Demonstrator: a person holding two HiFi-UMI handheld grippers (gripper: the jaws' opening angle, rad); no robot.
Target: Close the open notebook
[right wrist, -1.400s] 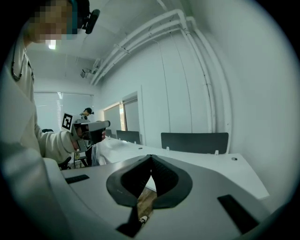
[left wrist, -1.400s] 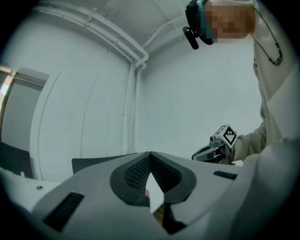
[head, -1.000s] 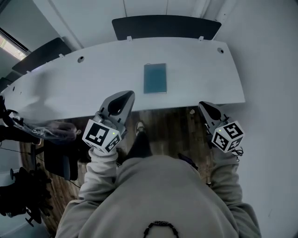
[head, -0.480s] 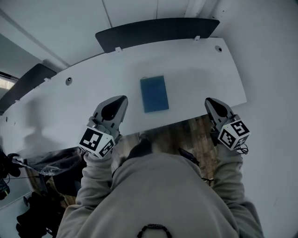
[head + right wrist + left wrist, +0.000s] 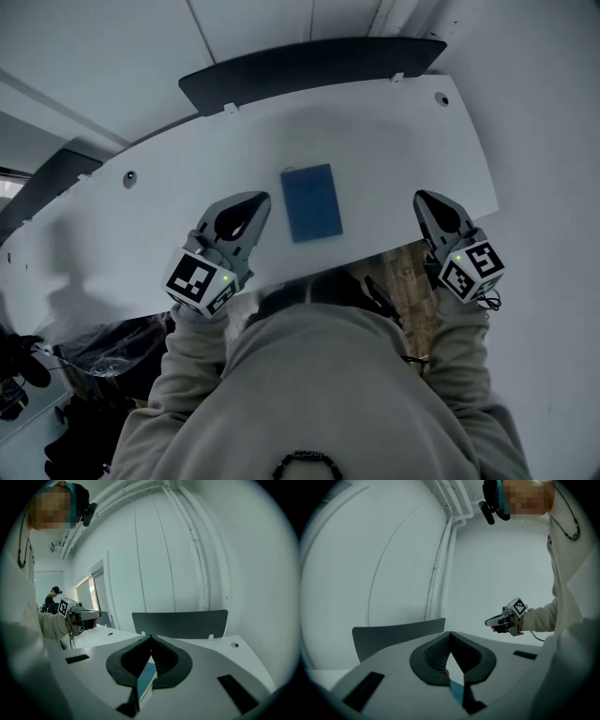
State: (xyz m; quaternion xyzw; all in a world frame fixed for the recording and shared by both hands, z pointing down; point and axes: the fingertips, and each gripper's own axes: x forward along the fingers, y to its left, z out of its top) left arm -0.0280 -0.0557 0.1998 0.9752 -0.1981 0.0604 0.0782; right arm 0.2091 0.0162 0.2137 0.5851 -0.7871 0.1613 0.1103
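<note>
A blue notebook point(image 5: 311, 202) lies flat on the white desk point(image 5: 394, 141) with its cover down, near the front edge. My left gripper point(image 5: 256, 199) hovers over the desk just left of the notebook, apart from it, its jaws together and empty. My right gripper point(image 5: 424, 198) is over the desk's right front edge, further from the notebook, also shut and empty. Between the closed jaws of the left gripper point(image 5: 450, 633) a strip of the notebook point(image 5: 457, 691) shows; the right gripper point(image 5: 151, 637) view shows the notebook point(image 5: 146, 677) the same way.
A dark panel point(image 5: 309, 61) runs along the desk's far edge against the wall. Round cable holes point(image 5: 442, 97) point(image 5: 128, 177) sit in the desk top. Dark clutter point(image 5: 103, 347) lies on the floor at left. Another person point(image 5: 52, 597) stands far off.
Both grippers have moved forward from in front of the desk edge to over the desk, either side of the notebook. The notebook has not moved on the desk.
</note>
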